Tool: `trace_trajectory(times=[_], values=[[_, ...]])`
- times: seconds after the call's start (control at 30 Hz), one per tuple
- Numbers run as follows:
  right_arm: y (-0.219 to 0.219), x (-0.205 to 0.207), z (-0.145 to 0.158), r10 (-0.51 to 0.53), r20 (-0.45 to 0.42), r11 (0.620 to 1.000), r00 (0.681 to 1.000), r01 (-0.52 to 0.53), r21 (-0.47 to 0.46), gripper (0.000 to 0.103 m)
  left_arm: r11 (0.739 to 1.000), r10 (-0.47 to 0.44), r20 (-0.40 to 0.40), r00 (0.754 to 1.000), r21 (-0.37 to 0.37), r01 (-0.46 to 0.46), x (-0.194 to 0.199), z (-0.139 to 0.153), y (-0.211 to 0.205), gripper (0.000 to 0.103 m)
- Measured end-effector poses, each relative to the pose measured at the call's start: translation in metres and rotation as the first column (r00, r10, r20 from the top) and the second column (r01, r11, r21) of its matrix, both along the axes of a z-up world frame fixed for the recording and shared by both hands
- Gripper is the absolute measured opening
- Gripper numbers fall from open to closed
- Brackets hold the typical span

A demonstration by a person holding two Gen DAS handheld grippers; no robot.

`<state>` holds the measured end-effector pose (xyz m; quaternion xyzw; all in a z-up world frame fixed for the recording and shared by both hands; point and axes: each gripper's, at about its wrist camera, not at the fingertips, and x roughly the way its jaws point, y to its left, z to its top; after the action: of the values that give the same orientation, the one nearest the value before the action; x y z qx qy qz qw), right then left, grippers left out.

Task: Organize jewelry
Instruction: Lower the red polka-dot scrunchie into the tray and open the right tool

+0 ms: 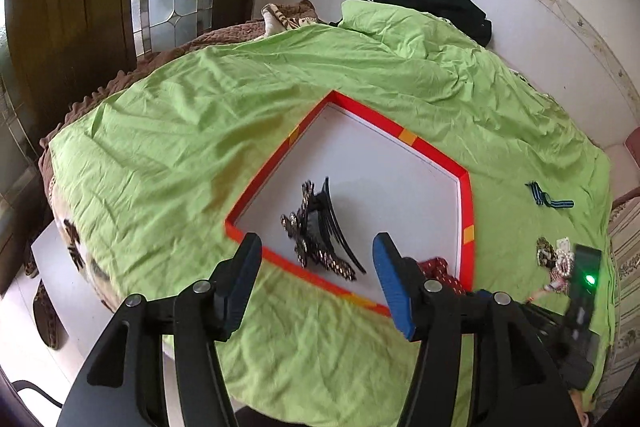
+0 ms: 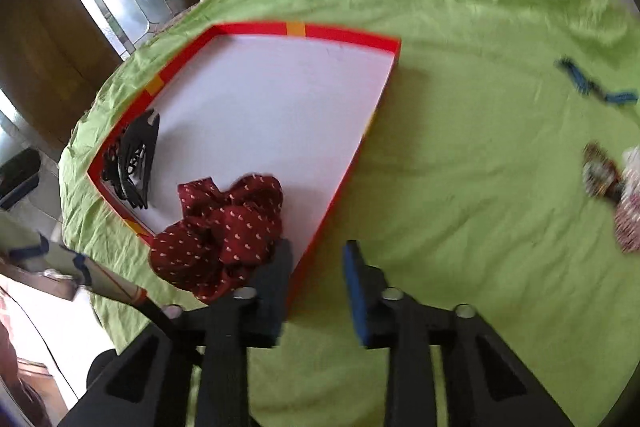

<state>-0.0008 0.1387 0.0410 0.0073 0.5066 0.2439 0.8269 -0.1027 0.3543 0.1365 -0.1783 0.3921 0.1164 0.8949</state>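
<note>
Red tray (image 2: 344,35) floor mostly bare, black hair clips (image 1: 320,227) and maroon scrunchie (image 2: 224,227) crowding near corners, green sheet (image 2: 460,187) open alongside

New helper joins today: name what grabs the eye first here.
A red-rimmed tray with a white floor lies on a bright green sheet. Inside sit a dark red dotted cloth at the near corner and a black hair clip at the left.

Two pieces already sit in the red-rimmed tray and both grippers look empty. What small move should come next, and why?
Probably swing the right gripper, jaws apart and empty, right toward the beaded pieces on the green sheet. The hair claw and maroon scrunchie lie inside the tray, while those pieces and a blue striped band remain outside. The left gripper hangs open over the tray.
</note>
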Motion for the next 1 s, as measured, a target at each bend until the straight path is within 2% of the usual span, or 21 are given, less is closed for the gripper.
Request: trace_trajectory(times=[0.03, 0.13, 0.23, 0.47, 0.6, 0.7, 0.77, 1.0], values=[[-0.001, -0.001, -0.001, -0.003, -0.005, 1.000, 1.000, 0.003, 0.012, 0.020, 1.000, -0.001, 0.002, 1.000, 0.001, 0.001, -0.003, 0.000, -0.002, 0.057], [0.000, -0.009, 0.003, -0.008, 0.010, 0.999, 1.000, 0.008, -0.037, 0.010, 1.000, -0.013, 0.003, 1.000, 0.002, 0.013, -0.008, 0.000, -0.012, 0.057], [-0.004, -0.023, 0.003, -0.011, 0.012, 0.998, 1.000, 0.012, -0.069, 0.010, 1.000, -0.026, 0.000, 1.000, -0.013, 0.026, -0.009, -0.002, -0.022, 0.057], [-0.034, -0.046, 0.000, -0.034, -0.001, 0.998, 0.999, 0.033, -0.049, 0.011, 0.998, -0.065, -0.010, 0.998, -0.007, 0.065, -0.012, 0.000, -0.053, 0.057], [-0.048, -0.047, 0.002, -0.048, -0.004, 0.999, 0.999, 0.048, -0.016, 0.029, 0.995, -0.100, -0.006, 0.995, 0.029, 0.100, -0.015, 0.007, -0.080, 0.057], [-0.072, -0.056, 0.010, -0.059, 0.003, 0.996, 0.998, 0.059, 0.071, 0.034, 0.988, -0.128, -0.004, 0.992, 0.089, 0.128, -0.019, 0.013, -0.105, 0.060], [-0.093, -0.064, 0.015, -0.088, 0.039, 0.993, 0.995, 0.085, 0.077, 0.047, 0.981, -0.142, -0.005, 0.990, 0.132, 0.142, -0.021, 0.015, -0.121, 0.061], [-0.179, -0.081, 0.016, -0.234, 0.067, 0.970, 0.970, 0.228, 0.081, 0.051, 0.945, -0.227, -0.028, 0.973, 0.237, 0.227, -0.023, 0.017, -0.185, 0.062]])
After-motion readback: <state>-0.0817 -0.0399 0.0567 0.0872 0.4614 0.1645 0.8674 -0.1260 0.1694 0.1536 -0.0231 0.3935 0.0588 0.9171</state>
